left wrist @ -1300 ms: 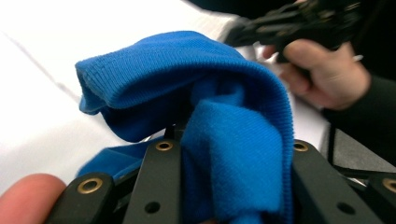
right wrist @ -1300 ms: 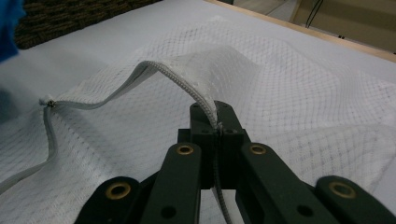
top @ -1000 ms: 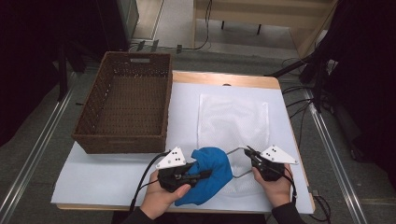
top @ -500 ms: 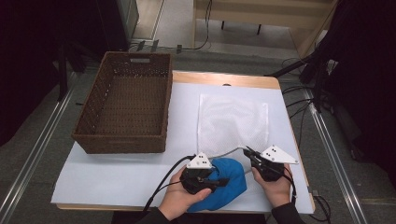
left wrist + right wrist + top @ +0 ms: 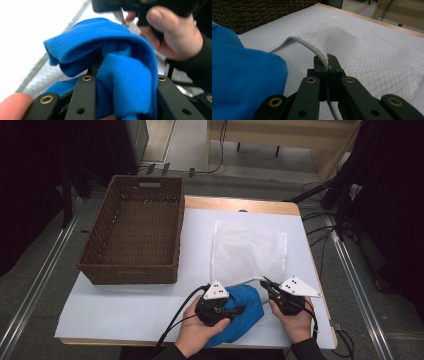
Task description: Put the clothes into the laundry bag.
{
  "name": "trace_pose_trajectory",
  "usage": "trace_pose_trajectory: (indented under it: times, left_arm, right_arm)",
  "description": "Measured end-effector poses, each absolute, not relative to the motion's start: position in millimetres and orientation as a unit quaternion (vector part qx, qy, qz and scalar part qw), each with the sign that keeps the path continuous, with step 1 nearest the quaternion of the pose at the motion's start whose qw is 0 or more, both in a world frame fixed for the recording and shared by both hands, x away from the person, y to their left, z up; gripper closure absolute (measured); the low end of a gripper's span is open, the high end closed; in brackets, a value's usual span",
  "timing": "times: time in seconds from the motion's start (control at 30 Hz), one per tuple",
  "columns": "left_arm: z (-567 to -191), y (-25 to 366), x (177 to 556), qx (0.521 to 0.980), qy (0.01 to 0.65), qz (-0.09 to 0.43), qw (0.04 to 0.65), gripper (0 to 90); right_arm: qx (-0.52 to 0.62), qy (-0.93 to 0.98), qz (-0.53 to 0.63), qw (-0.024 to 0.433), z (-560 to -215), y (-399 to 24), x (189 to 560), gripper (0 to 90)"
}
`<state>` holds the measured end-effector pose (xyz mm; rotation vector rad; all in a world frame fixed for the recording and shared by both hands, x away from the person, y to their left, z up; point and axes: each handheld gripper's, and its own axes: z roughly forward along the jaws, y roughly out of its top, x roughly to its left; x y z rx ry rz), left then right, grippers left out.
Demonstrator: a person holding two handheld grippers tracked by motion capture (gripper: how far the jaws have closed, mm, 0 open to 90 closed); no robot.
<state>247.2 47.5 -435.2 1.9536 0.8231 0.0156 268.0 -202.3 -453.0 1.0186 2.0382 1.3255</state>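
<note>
The blue cloth (image 5: 239,316) lies bunched at the desk's (image 5: 125,305) 6 o'clock edge, touching the mesh bag's (image 5: 247,251) near hem. The left claw (image 5: 239,310) pinches a thick fold of cloth. At 3 o'clock of the cloth, the right claw (image 5: 263,283) is pressed together on the bag's zipper edge. The basket (image 5: 131,272) stands at 10 o'clock.

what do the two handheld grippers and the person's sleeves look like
Both the left gripper and right gripper are black, each topped by a grey three-cornered plate with dark dots. Their flat black jaws carry brass-ringed rivets. Black cables trail from the left one. The sleeves are dark.
</note>
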Motion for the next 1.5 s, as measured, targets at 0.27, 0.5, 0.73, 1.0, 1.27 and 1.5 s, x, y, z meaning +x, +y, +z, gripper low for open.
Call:
trace_pose_trajectory:
  times: [0.27, 0.5, 0.73, 1.0, 1.27, 1.5]
  left_arm:
    - [-443.7, 33.5, 255.9, 0.809, 0.350, 0.005, 0.472, 68.9]
    - [-444.6, 27.6, 258.8, 0.803, 0.372, 0.028, 0.464, 67.8]
    - [-430.3, 35.8, 258.3, 0.767, 0.398, 0.080, 0.497, 68.1]
    - [-449.5, 22.6, 265.6, 0.794, 0.397, 0.067, 0.455, 67.1]
    - [-446.3, 14.9, 257.8, 0.793, 0.384, 0.070, 0.468, 68.5]
    - [-446.4, 2.2, 250.5, 0.816, 0.353, 0.064, 0.453, 68.5]
  right_arm:
    - [0.370, 0.749, 0.491, 0.247, -450.4, -200.1, 265.8, 90.0]
    - [0.369, 0.745, 0.500, 0.243, -448.0, -200.8, 262.8, 90.0]
    - [0.360, 0.746, 0.503, 0.245, -445.5, -197.6, 259.6, 90.0]
    - [0.358, 0.746, 0.506, 0.244, -444.0, -194.4, 258.1, 90.0]
    - [0.358, 0.746, 0.507, 0.241, -444.6, -195.0, 258.0, 90.0]
    - [0.357, 0.744, 0.512, 0.240, -443.9, -194.1, 258.0, 90.0]
